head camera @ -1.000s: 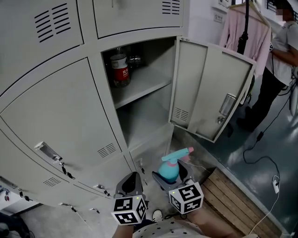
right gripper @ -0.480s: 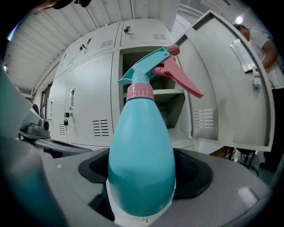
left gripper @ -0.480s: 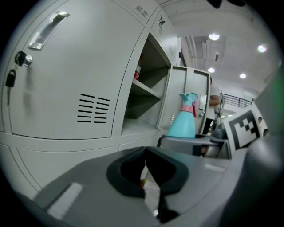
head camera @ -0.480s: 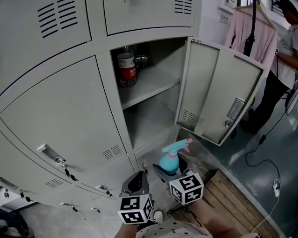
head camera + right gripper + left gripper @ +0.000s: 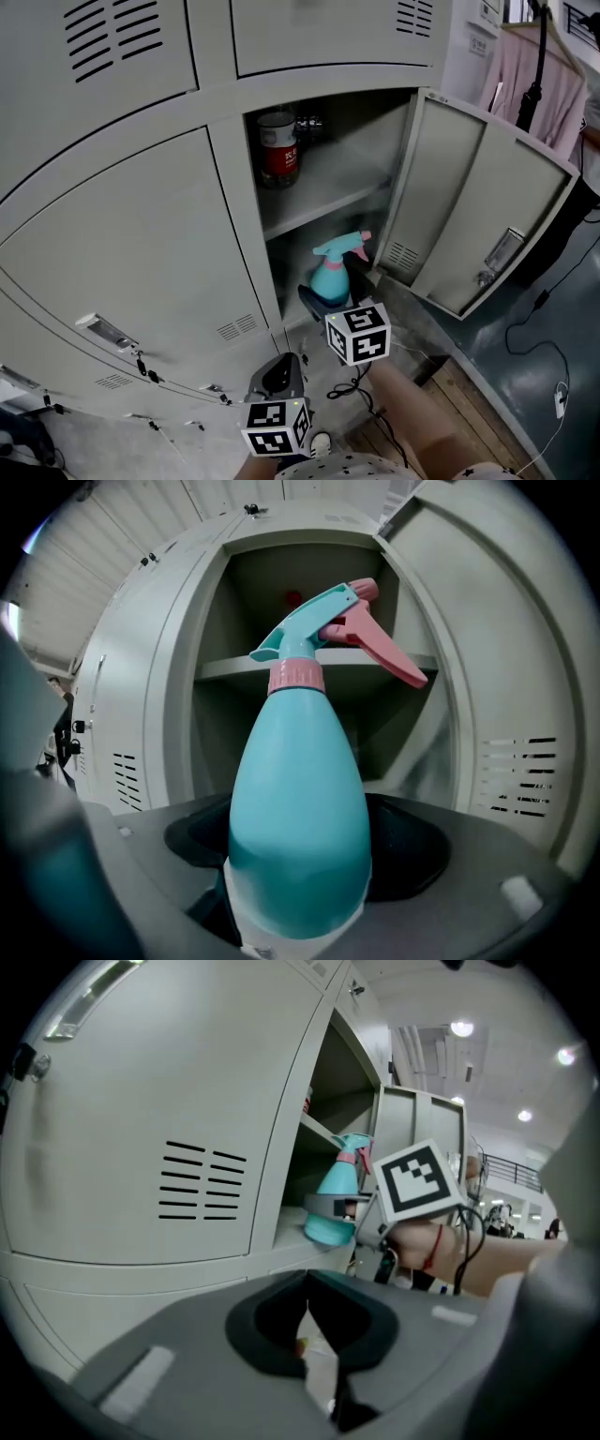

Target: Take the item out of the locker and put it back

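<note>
Listing from the nearest: left gripper, at 6 o'clock in the head view, jaws pressed together with nothing between them. Next is the right gripper, just beyond toward 12 o'clock, jaws set wide and clamped on the belly of the teal spray bottle, which stands upright at the mouth of the open locker, below the shelf. Farther: red can on that shelf at 11 o'clock; door swung open at 3 o'clock; pink garment hanging at 2 o'clock.
</note>
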